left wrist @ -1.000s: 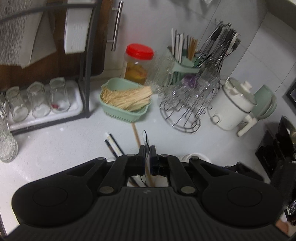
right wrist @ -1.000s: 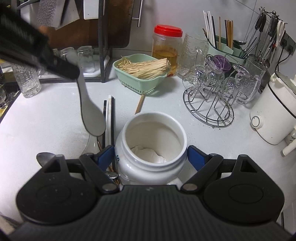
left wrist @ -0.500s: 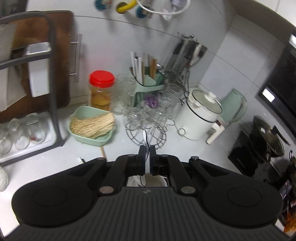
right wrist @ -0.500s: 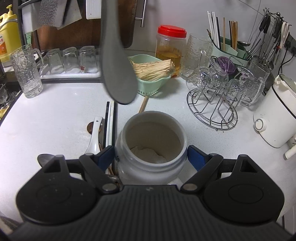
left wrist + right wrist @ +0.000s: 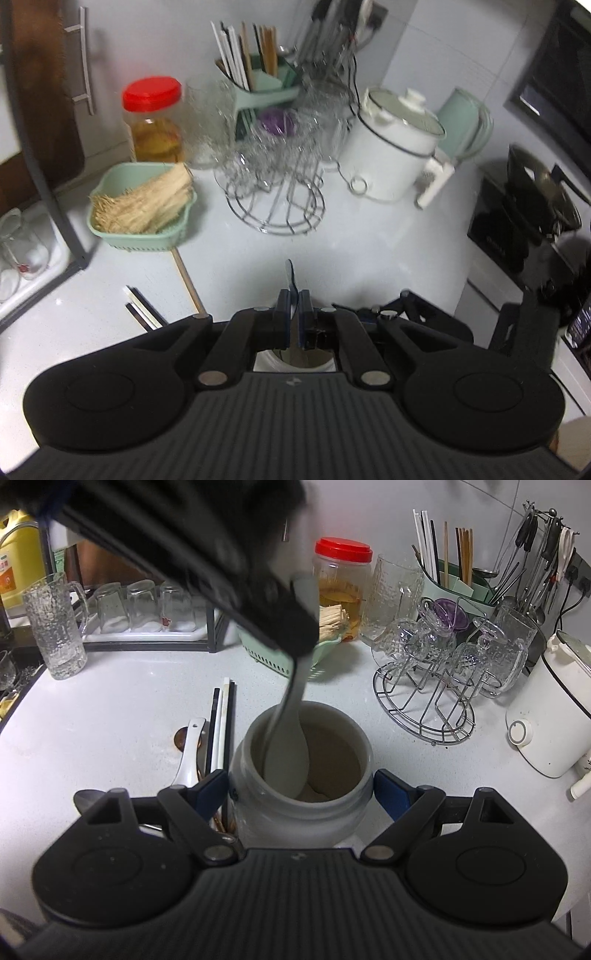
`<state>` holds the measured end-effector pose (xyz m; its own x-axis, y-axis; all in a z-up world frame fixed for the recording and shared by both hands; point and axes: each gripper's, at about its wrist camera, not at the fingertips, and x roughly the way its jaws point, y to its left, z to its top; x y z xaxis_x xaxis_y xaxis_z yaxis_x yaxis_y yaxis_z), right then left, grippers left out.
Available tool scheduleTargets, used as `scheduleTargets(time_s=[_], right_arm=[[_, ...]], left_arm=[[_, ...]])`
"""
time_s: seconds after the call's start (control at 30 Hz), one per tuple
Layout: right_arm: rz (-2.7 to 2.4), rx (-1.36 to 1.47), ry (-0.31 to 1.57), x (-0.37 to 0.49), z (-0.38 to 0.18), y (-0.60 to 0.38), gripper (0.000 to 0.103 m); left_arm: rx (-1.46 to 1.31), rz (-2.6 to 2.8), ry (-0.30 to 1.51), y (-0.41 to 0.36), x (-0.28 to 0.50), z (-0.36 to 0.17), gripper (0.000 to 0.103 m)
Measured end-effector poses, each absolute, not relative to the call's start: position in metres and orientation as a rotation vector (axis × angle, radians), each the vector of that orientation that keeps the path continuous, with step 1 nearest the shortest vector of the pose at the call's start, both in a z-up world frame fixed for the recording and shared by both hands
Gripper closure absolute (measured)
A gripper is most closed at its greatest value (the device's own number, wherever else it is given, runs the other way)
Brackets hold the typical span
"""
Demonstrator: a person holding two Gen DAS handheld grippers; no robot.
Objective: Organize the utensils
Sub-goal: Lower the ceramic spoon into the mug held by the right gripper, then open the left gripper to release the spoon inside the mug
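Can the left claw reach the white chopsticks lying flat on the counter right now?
Probably not as things stand: the left claw is shut on the grey plastic spoon, lowered into the white ceramic jar. The white chopsticks lie uncovered left of the jar, so release comes first.

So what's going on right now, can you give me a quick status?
Left gripper shut on grey spoon, bowl end inside the white jar. Right gripper clamped on the jar. More spoons and chopsticks on the counter; jar mouth clear.
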<state>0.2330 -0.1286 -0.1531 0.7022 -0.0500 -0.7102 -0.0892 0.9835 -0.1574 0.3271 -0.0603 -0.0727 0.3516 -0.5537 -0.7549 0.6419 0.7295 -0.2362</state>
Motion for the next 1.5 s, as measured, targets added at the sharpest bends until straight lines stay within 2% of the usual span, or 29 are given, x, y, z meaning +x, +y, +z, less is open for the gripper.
scheduleTargets(time_s=[0.37, 0.87, 1.1, 1.2, 1.5], right_arm=[[0.023, -0.154, 0.783, 0.231, -0.154, -0.131, 0.014], [0.066, -0.175, 0.778, 0.23, -0.155, -0.132, 0.014], [0.069, -0.171, 0.777, 0.229, -0.156, -0.132, 0.015], [0.069, -0.172, 0.777, 0.229, -0.156, -0.132, 0.014], [0.067, -0.166, 0.774, 0.229, -0.157, -0.131, 0.015]], left_arm=[[0.194, -0.806, 1.103, -0.08, 0.346, -0.092, 0.099], [0.202, -0.812, 1.2, -0.087, 0.356, -0.107, 0.098], [0.177, -0.797, 1.176, -0.082, 0.353, -0.099, 0.097], [0.155, -0.8, 1.144, -0.079, 0.351, -0.089, 0.091], [0.078, -0.79, 0.969, -0.055, 0.333, -0.044, 0.086]])
